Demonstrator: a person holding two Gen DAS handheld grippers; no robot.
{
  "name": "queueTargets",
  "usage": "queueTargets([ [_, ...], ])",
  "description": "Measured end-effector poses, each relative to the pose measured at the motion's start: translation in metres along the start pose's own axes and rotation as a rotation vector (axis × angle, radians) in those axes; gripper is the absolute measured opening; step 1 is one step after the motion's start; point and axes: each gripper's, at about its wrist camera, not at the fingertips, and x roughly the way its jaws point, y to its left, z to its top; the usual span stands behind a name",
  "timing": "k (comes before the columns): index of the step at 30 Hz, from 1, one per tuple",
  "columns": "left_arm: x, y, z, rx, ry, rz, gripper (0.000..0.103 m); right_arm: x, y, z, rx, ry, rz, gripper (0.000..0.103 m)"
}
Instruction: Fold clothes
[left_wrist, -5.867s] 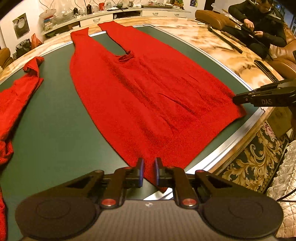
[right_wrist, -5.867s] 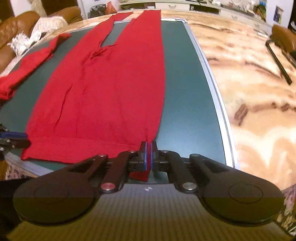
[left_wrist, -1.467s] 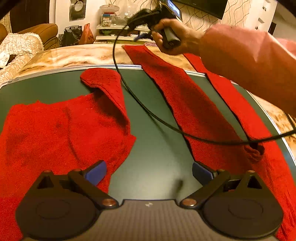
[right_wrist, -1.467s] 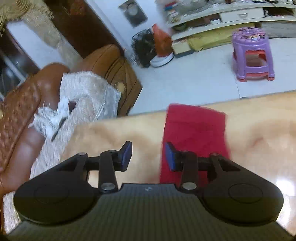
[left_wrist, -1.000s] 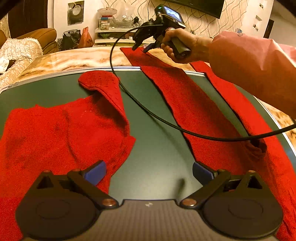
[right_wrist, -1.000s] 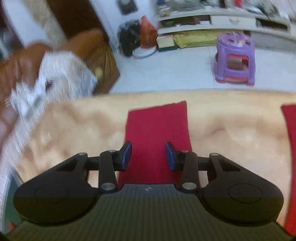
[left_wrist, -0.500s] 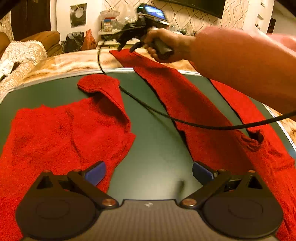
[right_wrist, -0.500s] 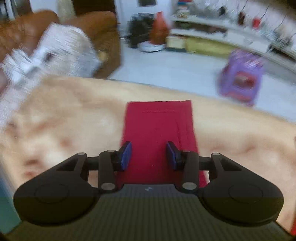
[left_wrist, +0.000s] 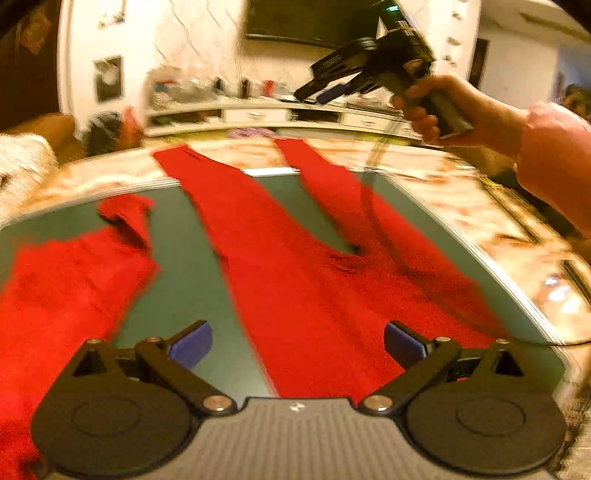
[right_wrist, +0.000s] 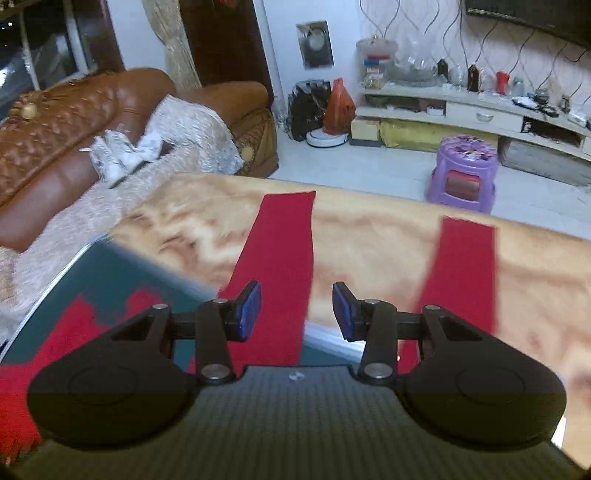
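Note:
Red trousers (left_wrist: 303, 280) lie flat on the green mat (left_wrist: 184, 280), legs running away onto the marble table; the leg ends also show in the right wrist view (right_wrist: 280, 251). A second red garment (left_wrist: 62, 291) lies crumpled at the left. My left gripper (left_wrist: 297, 341) is open and empty, low over the trousers' near part. My right gripper (right_wrist: 296, 311) is open and empty, raised above the leg ends; it shows in the left wrist view (left_wrist: 332, 85), held in a hand high at the back right.
The marble table (right_wrist: 369, 236) surrounds the mat, its far edge just past the leg ends. A brown sofa with a white throw (right_wrist: 110, 147) stands left. A purple stool (right_wrist: 463, 170) and a low shelf unit (right_wrist: 480, 107) stand beyond. A cable (left_wrist: 388, 236) trails over the trousers.
My right gripper has lifted and pulled back from the left leg end, still open. My left gripper has swung right, from over the bare mat to over the trousers.

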Motion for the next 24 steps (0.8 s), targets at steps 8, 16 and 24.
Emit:
queueTargets([
  [8, 0.013, -0.058, -0.017, 0.036, 0.143, -0.124, 0.102, -0.089, -0.052, -0.042, -0.013, 0.045, -0.264, 0.061],
  [16, 0.041, -0.064, -0.024, 0.116, 0.205, -0.059, 0.102, 0.025, -0.147, -0.021, 0.282, 0.078, -0.391, 0.061],
  [24, 0.057, -0.040, -0.023, 0.030, 0.261, -0.070, 0.102, 0.128, -0.186, 0.024, 0.341, 0.014, -0.432, 0.061],
])
